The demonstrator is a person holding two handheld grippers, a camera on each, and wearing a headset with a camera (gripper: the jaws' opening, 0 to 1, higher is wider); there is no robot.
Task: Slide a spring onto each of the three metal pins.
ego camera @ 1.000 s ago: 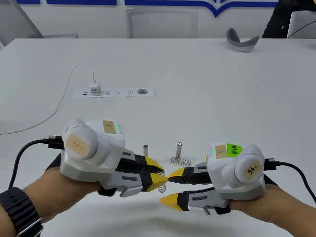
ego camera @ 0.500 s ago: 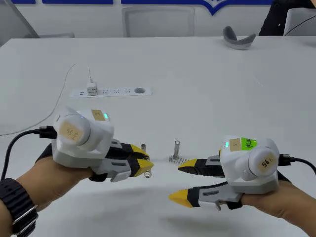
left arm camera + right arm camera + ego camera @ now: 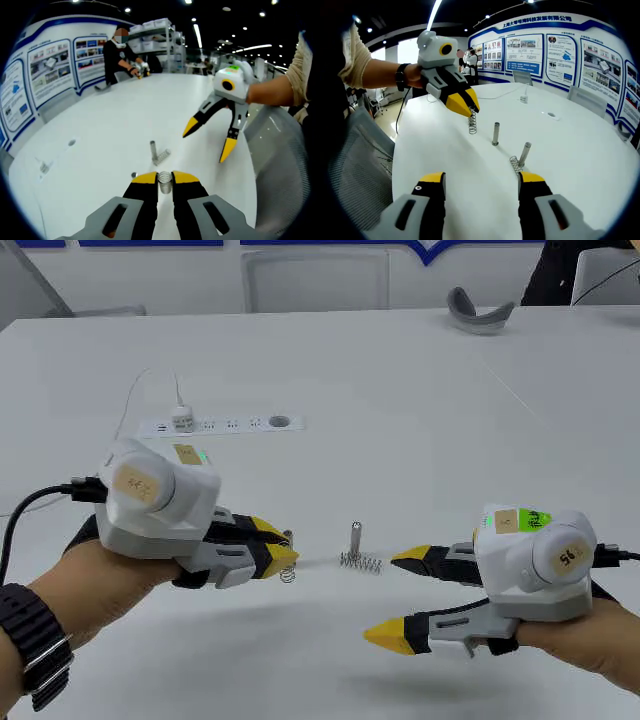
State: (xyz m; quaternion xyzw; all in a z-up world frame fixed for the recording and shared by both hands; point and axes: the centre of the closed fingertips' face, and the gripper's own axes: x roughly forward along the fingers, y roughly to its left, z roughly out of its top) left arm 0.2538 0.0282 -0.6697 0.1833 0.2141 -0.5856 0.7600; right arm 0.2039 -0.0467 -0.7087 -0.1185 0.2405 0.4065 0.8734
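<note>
My left gripper (image 3: 284, 558) is shut on a small steel spring (image 3: 288, 573), which hangs from its yellow tips just above the white table (image 3: 400, 420). In the left gripper view the spring (image 3: 164, 181) sits end-on between the closed jaws. One short metal pin (image 3: 289, 537) peeks out right behind those tips. A second pin (image 3: 355, 538) stands upright to the right, with another spring (image 3: 361, 561) lying at its foot. My right gripper (image 3: 398, 598) is open and holds nothing, to the right of that pin. The right gripper view shows both pins (image 3: 495, 133) (image 3: 525, 152) and the held spring (image 3: 472, 121).
A white power strip (image 3: 215, 425) with a plugged charger and a cable lies at the back left. A grey curved object (image 3: 480, 315) rests at the far right, and chairs stand behind the table. People stand far off in the left gripper view.
The two grippers, tip to tip around the spring a second ago, have drawn apart. The left one has carried the spring leftward beside the near pin; the right has backed off and opened wider.
</note>
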